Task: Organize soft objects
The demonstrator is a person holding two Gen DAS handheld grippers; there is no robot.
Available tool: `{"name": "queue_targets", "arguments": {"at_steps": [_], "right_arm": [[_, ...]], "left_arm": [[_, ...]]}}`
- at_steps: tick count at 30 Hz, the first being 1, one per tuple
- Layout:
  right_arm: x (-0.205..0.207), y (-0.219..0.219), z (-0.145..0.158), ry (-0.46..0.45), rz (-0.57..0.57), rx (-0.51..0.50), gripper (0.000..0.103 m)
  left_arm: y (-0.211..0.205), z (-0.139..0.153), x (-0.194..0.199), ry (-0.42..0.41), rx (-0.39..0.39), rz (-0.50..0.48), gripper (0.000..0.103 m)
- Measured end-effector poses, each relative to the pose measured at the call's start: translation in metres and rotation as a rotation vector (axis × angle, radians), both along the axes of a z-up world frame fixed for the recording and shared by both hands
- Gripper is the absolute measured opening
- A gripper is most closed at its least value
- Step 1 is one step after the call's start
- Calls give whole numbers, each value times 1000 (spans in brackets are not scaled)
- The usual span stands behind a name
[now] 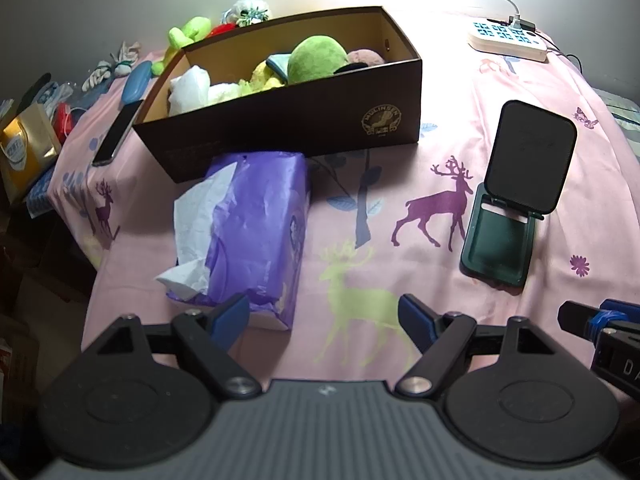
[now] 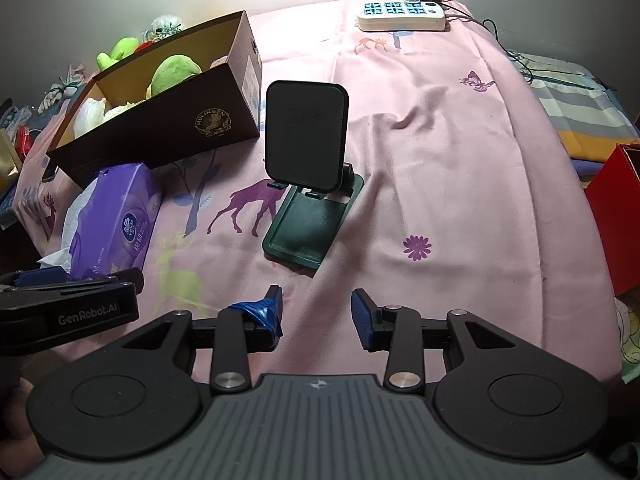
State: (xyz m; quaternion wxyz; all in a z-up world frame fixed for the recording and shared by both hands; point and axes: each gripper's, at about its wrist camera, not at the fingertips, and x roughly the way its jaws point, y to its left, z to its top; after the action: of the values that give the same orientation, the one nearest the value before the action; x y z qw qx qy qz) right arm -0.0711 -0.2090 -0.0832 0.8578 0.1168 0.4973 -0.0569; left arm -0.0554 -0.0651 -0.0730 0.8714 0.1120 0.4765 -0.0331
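A brown cardboard box (image 1: pixel 304 120) (image 2: pixel 160 128) on the pink bedsheet holds several soft toys, among them a green plush (image 1: pixel 316 60) (image 2: pixel 174 72) and a white one (image 1: pixel 190 88). More soft toys lie behind the box: a lime-green one (image 1: pixel 188 34) (image 2: pixel 118 52) and a white fluffy one (image 1: pixel 250 10). A purple tissue pack (image 1: pixel 248 232) (image 2: pixel 112 220) lies in front of the box. My left gripper (image 1: pixel 322 320) is open and empty, just before the pack's near end. My right gripper (image 2: pixel 316 312) is open and empty above the bare sheet.
A dark green phone stand (image 1: pixel 516 196) (image 2: pixel 308 168) stands right of the box. A white power strip (image 1: pixel 508 38) (image 2: pixel 402 14) lies at the far edge. A phone (image 1: pixel 118 132) and a blue case (image 1: pixel 136 80) lie left of the box. A red box (image 2: pixel 616 208) sits at right.
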Motion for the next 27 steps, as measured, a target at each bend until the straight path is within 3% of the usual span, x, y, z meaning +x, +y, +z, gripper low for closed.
{"name": "queue_targets", "arguments": {"at_steps": [27], "right_arm": [[2, 3, -1, -5, 9, 9, 21]], "left_arm": [[6, -1, 3, 6, -4, 23, 80]]}}
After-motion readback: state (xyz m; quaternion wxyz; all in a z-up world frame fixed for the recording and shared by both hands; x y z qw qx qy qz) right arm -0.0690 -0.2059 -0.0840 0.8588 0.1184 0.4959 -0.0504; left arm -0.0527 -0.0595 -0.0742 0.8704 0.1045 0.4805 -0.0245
